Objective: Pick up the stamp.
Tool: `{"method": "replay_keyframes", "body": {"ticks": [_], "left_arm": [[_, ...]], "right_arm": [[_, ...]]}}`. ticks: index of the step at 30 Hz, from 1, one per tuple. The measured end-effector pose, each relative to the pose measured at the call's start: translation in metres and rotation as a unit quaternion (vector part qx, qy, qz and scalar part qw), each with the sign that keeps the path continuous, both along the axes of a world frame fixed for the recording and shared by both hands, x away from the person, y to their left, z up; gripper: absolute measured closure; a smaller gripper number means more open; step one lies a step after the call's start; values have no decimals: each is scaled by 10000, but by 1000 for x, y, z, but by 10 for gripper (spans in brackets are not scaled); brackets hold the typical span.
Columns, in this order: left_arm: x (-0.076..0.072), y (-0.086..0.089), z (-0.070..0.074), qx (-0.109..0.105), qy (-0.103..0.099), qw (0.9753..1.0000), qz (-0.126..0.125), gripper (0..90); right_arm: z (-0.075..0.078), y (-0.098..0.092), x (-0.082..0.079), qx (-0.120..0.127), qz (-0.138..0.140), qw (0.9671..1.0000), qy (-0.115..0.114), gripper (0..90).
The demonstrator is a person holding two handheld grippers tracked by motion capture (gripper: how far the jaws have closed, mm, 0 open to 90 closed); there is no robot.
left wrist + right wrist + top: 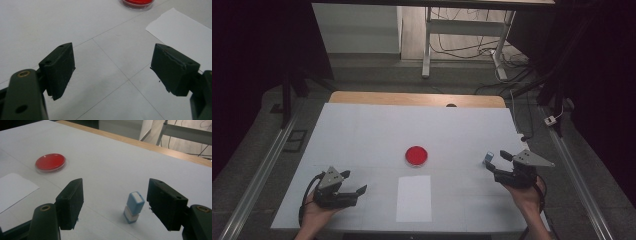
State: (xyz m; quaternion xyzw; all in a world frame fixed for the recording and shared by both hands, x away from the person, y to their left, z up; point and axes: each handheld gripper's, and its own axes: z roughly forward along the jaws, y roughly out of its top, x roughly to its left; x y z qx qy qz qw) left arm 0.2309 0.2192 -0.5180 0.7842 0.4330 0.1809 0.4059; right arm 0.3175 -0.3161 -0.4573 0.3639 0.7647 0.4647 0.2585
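Observation:
A small blue and white block (134,207) stands upright on the white table, between the spread jaws of my right gripper (115,203) and closer to the right jaw, touching neither. From above, the block (488,158) sits just left of the right gripper (498,162), which is open. A red round dish (416,155) lies mid-table, also the red dish (50,162) at far left and the dish (137,3) at the top edge. A white paper sheet (414,198) lies in front of it. My left gripper (352,182) rests open and holds nothing, jaws (112,70) wide apart.
The white table cover (362,130) ends in a wooden strip (412,98) at the far edge. Beyond it stand a white desk frame (462,30) and loose cables on the floor. Metal rails (257,175) run along both sides of the table.

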Motion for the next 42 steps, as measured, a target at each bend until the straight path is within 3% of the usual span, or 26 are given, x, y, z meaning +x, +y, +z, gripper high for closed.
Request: {"method": "replay_keyframes", "body": {"ticks": [6, 16, 29, 42], "left_arm": [[1, 0, -1, 28, 17, 10000, 5, 192], [2, 0, -3, 44, 41, 10000, 11, 194], [2, 0, -4, 64, 60, 10000, 2, 194], [3, 1, -6, 84, 68, 9999, -9, 194]], "right_arm": [[2, -4, 10, -14, -137, 9999, 5, 295], [-1, -12, 33, -48, -358, 9990, 253, 293], [-15, -7, 54, -269, -220, 9977, 589, 327], [-23, -5, 60, -404, -145, 9962, 754, 378]]}}
